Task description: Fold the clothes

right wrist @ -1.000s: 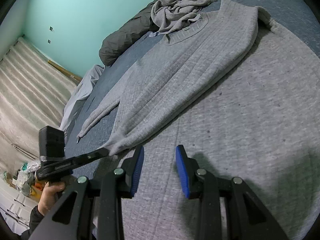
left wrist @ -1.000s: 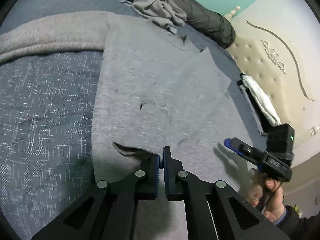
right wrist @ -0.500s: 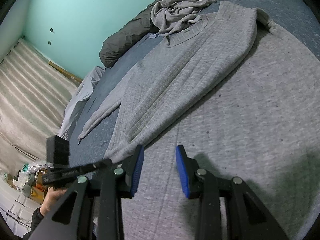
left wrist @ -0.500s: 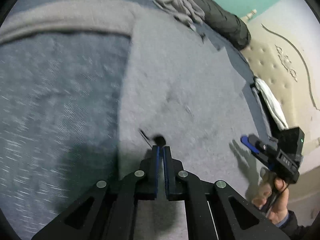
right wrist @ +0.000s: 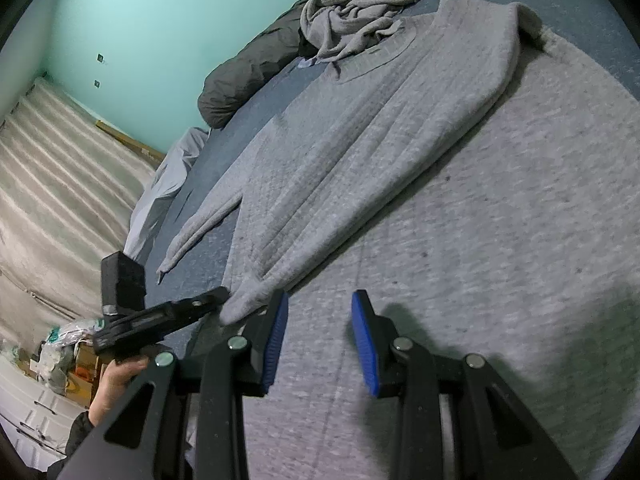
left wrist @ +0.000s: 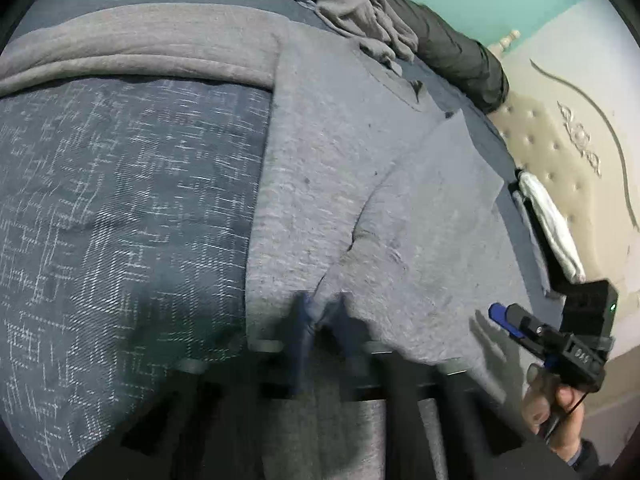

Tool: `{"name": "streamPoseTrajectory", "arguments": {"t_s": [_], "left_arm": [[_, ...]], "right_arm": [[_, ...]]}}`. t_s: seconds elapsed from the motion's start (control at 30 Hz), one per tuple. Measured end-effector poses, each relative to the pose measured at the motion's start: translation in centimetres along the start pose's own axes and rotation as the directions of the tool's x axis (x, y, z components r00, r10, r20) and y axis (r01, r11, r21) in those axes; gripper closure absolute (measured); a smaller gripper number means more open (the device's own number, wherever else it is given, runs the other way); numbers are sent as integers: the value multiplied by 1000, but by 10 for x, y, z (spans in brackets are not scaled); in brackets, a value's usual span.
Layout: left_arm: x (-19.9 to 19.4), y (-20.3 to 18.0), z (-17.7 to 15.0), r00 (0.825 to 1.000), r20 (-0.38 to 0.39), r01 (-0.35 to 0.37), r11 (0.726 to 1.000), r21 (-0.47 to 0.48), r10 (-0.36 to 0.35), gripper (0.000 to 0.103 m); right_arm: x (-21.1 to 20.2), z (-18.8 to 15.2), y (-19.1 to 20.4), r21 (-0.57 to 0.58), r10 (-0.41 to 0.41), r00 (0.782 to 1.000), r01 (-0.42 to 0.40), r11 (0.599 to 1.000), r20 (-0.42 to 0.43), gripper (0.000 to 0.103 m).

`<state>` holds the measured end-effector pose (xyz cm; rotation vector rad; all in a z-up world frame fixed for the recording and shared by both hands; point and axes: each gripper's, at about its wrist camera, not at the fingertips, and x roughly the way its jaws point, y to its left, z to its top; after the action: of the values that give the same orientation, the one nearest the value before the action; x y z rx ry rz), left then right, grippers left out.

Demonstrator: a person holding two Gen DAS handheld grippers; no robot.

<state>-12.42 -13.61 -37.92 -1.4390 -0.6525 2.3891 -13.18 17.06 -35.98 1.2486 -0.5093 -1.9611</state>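
Two fisheye wrist views, both close above a bed (left wrist: 120,200) and angled downward. The left looks toward a padded headboard (left wrist: 560,152) at 2 o'clock; the right faces a teal wall (right wrist: 160,20) at 11 o'clock. Both share the crumpled grey garment (left wrist: 360,12) (right wrist: 360,20) — and each other's gripper.

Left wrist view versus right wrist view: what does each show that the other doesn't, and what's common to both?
Only the left wrist view shows the patterned dark bedspread, the tufted headboard and the left hand-held gripper pinching the grey garment. Only the right wrist view shows the ribbed sweater laid flat and the curtain. Both show the crumpled grey cloth, the dark pillow and the teal wall.
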Motion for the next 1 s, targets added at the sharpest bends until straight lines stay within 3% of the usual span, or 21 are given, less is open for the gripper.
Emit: {"name": "streamPoseTrajectory", "arguments": {"t_s": [0.17,0.2,0.23,0.27,0.43,0.83,0.9,0.97,1.0], "left_arm": [[-19,-3,6,998,68,17,1000,12,-17,100],[-26,-2,8,995,92,28,1000,4,-29,100],[-30,-3,11,994,107,30,1000,5,-30,100],[-33,-3,13,992,123,31,999,6,-32,100],[-37,0,24,987,157,23,1000,8,-24,100],[-24,24,31,992,123,26,999,-40,-21,100],[-22,24,30,993,120,19,999,-39,-14,100],[-23,25,29,993,119,20,999,-41,-15,100],[-23,26,29,993,118,21,999,-42,-16,100]], "right_arm": [[15,-3,17,-11,21,999,-21,1000,-45,67],[20,-4,22,-12,20,998,-20,1000,-58,59],[25,-5,27,-14,25,997,-26,1000,-71,43],[31,-7,32,-17,31,996,-32,999,-84,41],[59,-11,50,-41,23,991,-29,999,-134,41],[93,9,61,-77,-72,988,62,995,-133,41],[97,12,60,-68,-65,989,56,996,-135,45],[97,13,58,-51,-52,989,45,998,-135,75],[97,13,56,-46,-51,989,45,998,-138,79]]}}
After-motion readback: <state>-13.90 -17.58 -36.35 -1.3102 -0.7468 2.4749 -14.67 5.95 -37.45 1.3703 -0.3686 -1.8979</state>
